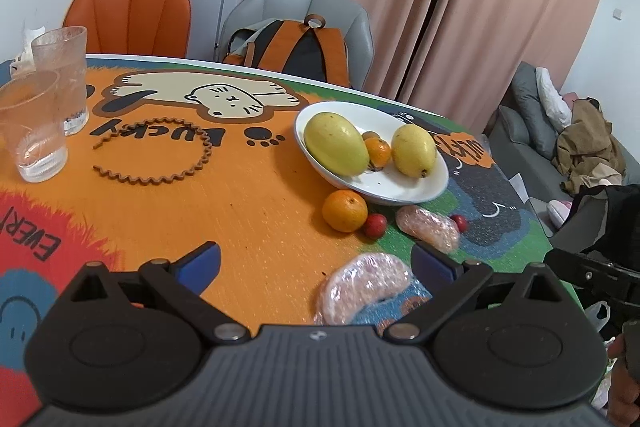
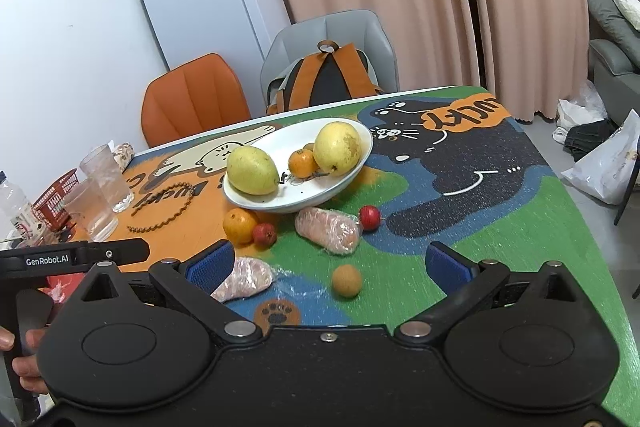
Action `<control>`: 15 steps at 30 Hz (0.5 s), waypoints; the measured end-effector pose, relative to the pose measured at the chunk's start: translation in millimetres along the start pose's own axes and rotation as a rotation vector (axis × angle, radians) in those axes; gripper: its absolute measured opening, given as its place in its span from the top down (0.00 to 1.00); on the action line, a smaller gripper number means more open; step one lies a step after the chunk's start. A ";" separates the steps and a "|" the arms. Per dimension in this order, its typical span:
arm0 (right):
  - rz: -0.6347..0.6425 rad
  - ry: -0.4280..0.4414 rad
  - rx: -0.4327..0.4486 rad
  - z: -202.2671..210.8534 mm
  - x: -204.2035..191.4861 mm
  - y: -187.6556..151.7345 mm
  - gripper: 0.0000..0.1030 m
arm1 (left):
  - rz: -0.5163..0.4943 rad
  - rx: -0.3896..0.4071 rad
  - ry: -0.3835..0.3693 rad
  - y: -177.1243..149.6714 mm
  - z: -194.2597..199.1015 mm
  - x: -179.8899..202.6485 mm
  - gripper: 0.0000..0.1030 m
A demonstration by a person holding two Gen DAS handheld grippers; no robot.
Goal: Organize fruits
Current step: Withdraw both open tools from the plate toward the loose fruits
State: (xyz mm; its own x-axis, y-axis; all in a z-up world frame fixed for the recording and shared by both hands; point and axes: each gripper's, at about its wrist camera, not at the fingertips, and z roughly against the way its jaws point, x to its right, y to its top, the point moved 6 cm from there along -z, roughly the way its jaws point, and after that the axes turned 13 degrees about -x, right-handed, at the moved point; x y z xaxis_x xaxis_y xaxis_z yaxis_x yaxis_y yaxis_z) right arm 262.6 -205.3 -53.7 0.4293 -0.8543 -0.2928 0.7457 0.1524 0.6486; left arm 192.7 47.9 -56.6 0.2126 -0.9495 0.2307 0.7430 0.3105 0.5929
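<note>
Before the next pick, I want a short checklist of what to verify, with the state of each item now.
1. Left tool empty, jaws wide apart: ok.
2. Right tool empty, jaws wide apart: ok.
3. White bowl has free room between the two yellow fruits: ok, though it looks tilted.
4. Loose fruit within view: large orange, two red fruits, brown round fruit, two wrapped pieces: ok.
5. Large orange free to grasp alone: not ok, a red fruit touches it.
6. Glasses away from the fruit: ok.
</note>
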 end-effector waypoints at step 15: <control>0.018 0.011 -0.009 14.1 -7.0 -17.1 0.00 | 0.001 -0.003 -0.005 -21.1 11.7 -0.9 0.03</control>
State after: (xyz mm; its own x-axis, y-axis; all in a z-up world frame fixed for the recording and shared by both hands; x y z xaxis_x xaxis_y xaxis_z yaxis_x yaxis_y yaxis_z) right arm 239.6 -209.0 -52.9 0.4482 -0.8461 -0.2885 0.7421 0.1721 0.6478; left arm 169.4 42.7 -60.3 0.2105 -0.9489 0.2352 0.7444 0.3115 0.5906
